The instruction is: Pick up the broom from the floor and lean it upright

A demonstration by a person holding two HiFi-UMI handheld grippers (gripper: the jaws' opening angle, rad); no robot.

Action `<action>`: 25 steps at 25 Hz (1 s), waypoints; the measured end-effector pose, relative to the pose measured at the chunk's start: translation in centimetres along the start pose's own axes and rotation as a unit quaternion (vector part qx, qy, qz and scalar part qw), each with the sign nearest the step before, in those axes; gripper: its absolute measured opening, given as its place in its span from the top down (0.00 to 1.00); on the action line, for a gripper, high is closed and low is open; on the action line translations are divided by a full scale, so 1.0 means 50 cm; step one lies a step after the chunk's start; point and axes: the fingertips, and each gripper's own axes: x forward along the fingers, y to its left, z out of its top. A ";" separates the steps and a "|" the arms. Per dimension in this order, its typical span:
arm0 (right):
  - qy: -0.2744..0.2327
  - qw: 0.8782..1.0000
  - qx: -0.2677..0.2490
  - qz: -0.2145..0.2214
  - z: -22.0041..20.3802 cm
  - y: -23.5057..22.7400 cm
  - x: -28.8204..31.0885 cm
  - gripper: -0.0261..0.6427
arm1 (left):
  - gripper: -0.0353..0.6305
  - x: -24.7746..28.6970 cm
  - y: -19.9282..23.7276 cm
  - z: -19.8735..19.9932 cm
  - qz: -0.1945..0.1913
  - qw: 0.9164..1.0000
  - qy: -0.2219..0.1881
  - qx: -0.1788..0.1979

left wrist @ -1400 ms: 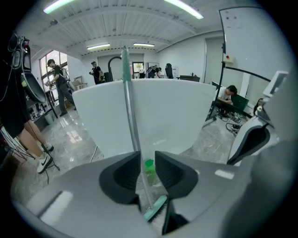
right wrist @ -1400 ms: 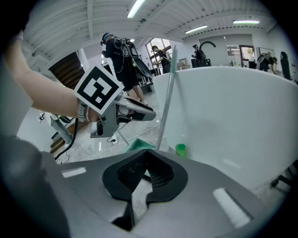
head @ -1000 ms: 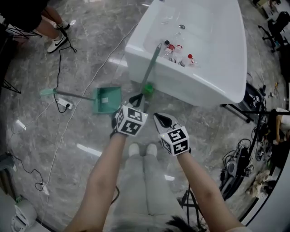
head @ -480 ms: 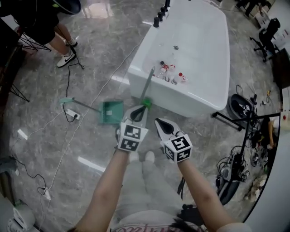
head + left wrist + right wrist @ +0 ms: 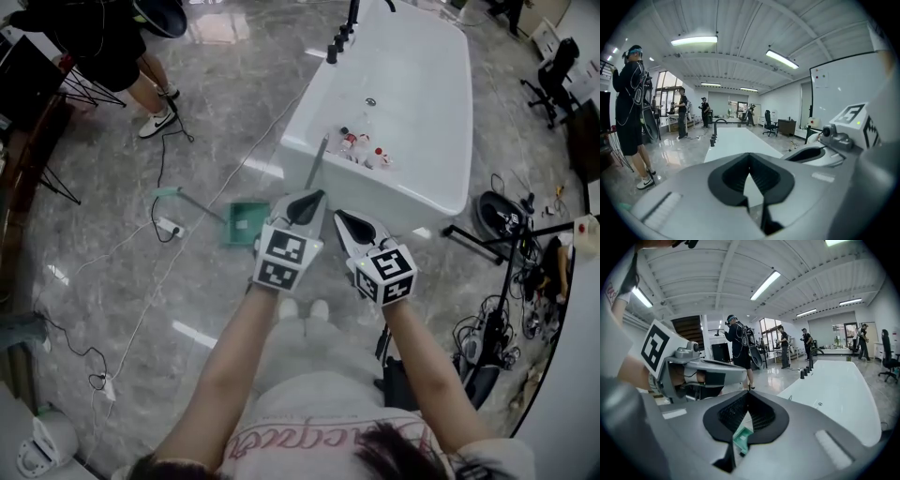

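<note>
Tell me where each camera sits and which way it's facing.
Head view: on the person's head, looking steeply down at bathtub and dustpan; forearms, left gripper, right gripper show.
Left gripper view: rides the left gripper, looking along its shut jaws across the room; right gripper shows at right.
Right gripper view: rides the right gripper, facing likewise; left gripper shows at left.
Shared: all see the bathtub.

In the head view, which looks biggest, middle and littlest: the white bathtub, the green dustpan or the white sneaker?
1. bathtub: by far the biggest.
2. green dustpan: middle, counting its long handle.
3. white sneaker: littlest, though it lies farther from the camera, which may shrink it a bit.
</note>
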 end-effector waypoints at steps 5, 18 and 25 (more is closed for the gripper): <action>-0.049 0.999 0.004 0.006 0.095 0.013 -0.012 0.96 | 0.95 -0.026 -0.014 0.064 -0.009 1.000 -0.027 0.012; -0.112 0.992 -0.062 0.002 0.251 0.022 -0.078 0.96 | 0.95 -0.070 -0.029 0.216 -0.033 0.993 -0.108 0.028; -0.140 0.988 -0.064 -0.006 0.302 0.025 -0.099 0.96 | 0.95 -0.085 -0.043 0.256 -0.039 0.989 -0.137 0.036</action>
